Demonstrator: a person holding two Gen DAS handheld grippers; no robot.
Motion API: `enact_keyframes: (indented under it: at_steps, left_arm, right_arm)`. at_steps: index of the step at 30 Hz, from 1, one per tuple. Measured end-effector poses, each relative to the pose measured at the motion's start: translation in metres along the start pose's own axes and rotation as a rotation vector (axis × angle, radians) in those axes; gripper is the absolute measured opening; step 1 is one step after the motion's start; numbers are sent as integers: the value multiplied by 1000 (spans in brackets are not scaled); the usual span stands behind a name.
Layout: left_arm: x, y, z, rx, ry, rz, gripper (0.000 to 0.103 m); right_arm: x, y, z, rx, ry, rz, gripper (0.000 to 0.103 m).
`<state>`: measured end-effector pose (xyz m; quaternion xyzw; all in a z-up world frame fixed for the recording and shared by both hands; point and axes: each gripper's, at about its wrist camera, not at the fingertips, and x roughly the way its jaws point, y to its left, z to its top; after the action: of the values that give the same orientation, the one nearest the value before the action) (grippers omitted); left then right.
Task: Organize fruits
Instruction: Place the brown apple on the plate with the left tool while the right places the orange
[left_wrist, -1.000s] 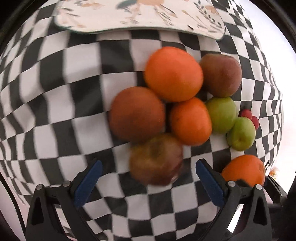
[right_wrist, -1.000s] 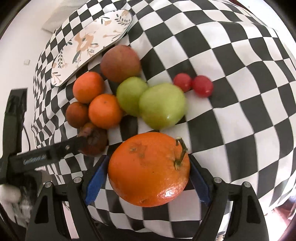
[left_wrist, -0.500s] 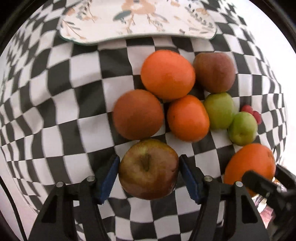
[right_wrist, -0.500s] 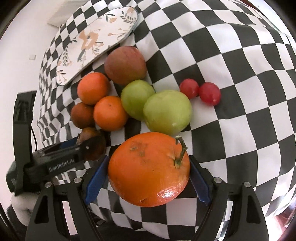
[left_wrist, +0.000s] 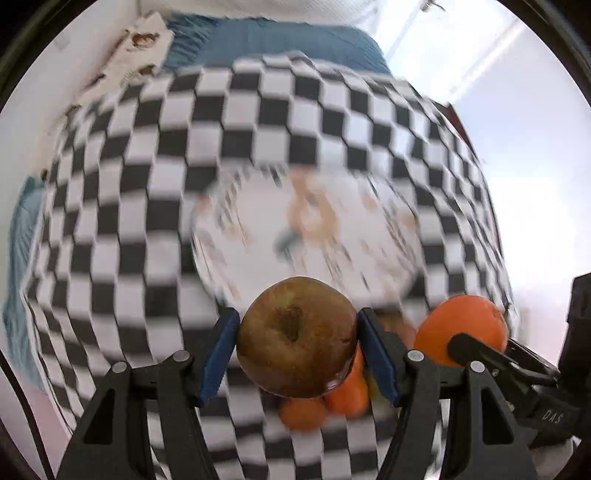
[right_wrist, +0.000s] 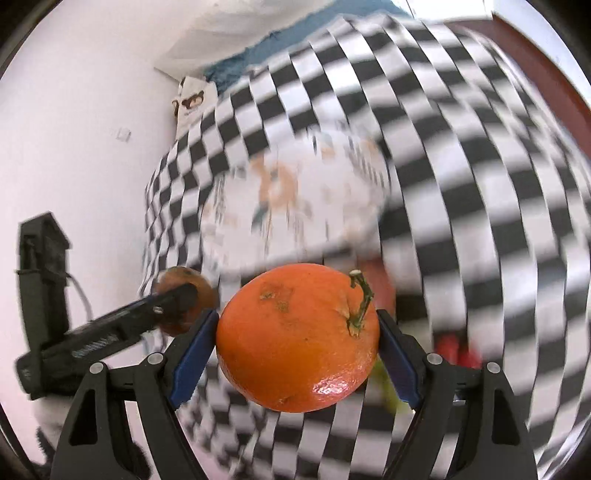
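Observation:
My left gripper (left_wrist: 297, 341) is shut on a brown-red apple (left_wrist: 297, 336) and holds it above the checkered cloth, in front of the flowered plate (left_wrist: 306, 229). My right gripper (right_wrist: 297, 338) is shut on a large orange (right_wrist: 297, 338) with a green stem, also lifted, with the plate (right_wrist: 295, 195) ahead. The orange also shows in the left wrist view (left_wrist: 461, 326), and the apple in the right wrist view (right_wrist: 184, 295). Both views are motion-blurred. Other oranges (left_wrist: 325, 402) lie below the apple, mostly hidden.
A black-and-white checkered cloth (left_wrist: 122, 229) covers the table. Small red fruits (right_wrist: 458, 350) and a green fruit (right_wrist: 388, 384) lie blurred on the cloth behind my right gripper. A blue cloth (left_wrist: 280, 40) and a white wall lie beyond the table's far edge.
Both grippers have lifted their fruit off the cloth and tilted up toward the plate. The left gripper closed on the apple a second ago. The fruit pile dropped out of sight below.

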<state>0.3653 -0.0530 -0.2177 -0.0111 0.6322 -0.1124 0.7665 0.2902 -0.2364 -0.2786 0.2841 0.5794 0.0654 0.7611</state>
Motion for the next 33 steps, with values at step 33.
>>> enact_keyframes:
  at_steps: [33]
  left_arm:
    - [71,41,70,-84,84,223,93]
  right_arm:
    - [75,-5,176,-118,76,-304,100]
